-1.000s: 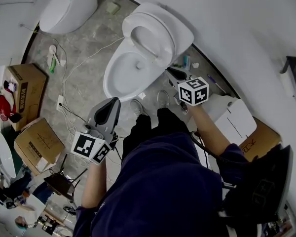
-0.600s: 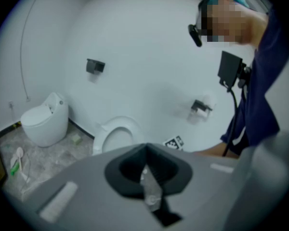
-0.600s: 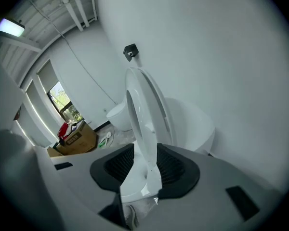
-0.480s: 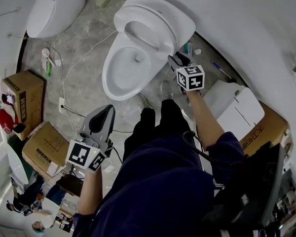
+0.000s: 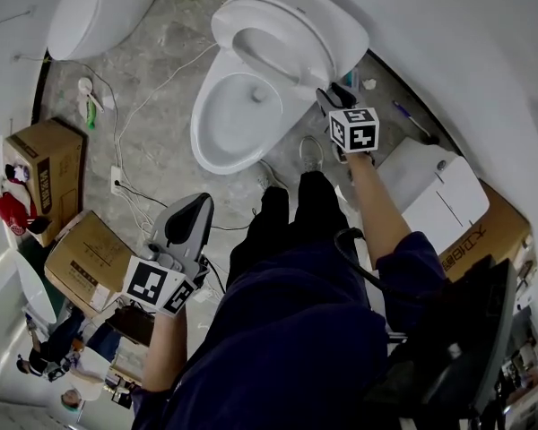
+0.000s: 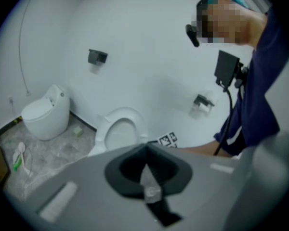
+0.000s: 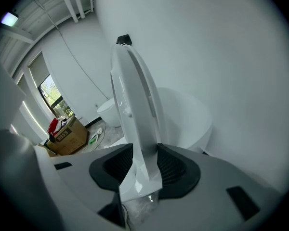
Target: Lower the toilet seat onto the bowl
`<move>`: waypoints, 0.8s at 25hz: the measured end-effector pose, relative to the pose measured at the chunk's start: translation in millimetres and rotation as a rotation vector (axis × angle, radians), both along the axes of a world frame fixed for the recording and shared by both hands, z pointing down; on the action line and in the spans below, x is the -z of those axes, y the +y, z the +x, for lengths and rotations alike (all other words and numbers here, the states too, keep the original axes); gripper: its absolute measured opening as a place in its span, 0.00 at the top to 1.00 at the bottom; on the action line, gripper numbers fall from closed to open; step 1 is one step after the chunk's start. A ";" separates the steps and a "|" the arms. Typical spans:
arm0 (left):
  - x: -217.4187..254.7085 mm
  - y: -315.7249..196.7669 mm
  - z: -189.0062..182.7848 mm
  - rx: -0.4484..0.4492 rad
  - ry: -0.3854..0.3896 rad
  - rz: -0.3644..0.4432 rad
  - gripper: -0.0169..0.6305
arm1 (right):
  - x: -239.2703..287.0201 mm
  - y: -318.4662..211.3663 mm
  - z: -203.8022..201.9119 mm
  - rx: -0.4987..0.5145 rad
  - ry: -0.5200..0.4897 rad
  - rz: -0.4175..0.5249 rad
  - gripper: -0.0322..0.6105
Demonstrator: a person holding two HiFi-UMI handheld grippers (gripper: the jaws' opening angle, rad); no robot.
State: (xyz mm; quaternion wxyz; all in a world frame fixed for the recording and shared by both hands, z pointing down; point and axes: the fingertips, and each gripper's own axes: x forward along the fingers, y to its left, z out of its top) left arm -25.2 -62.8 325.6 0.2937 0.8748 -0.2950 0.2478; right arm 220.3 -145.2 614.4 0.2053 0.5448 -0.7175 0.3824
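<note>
You are standing over a white toilet, holding a gripper in each hand. The seat (image 7: 135, 90) is standing upright, raised off the bowl (image 5: 200, 140) and leaning back against the lid (image 5: 345, 47).

Your right gripper (image 5: 334, 97) is reaching down to the seat's near edge. Its fingers (image 7: 176, 165) have just been opening and are sitting apart, with the seat's rim rising straight up between them. The rim is filling nearly the whole gap. A dark pad is lying just beside each face of it, and neither appears to be squeezing. The bowl is lying open beyond and to the left of these fingers.

Your left gripper (image 5: 193, 211) is hanging well back from the toilet, beside your left leg. Its fingers (image 6: 125, 170) are pressed together with nothing between them. The seat is showing far ahead of those closed fingertips. A cardboard box (image 5: 90, 262) is sitting on the floor just to their left.
</note>
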 end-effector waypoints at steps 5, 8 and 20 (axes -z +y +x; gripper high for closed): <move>-3.6 7.7 -1.0 0.007 -0.006 -0.014 0.97 | -6.9 -2.2 2.8 -0.003 0.011 0.002 0.75; -3.2 14.6 -0.8 0.016 -0.001 -0.019 0.97 | -6.7 -1.4 3.3 0.000 0.025 0.003 0.76; -6.1 45.6 -7.2 0.088 0.019 -0.020 0.97 | -5.1 5.6 -2.5 0.038 0.064 0.004 0.80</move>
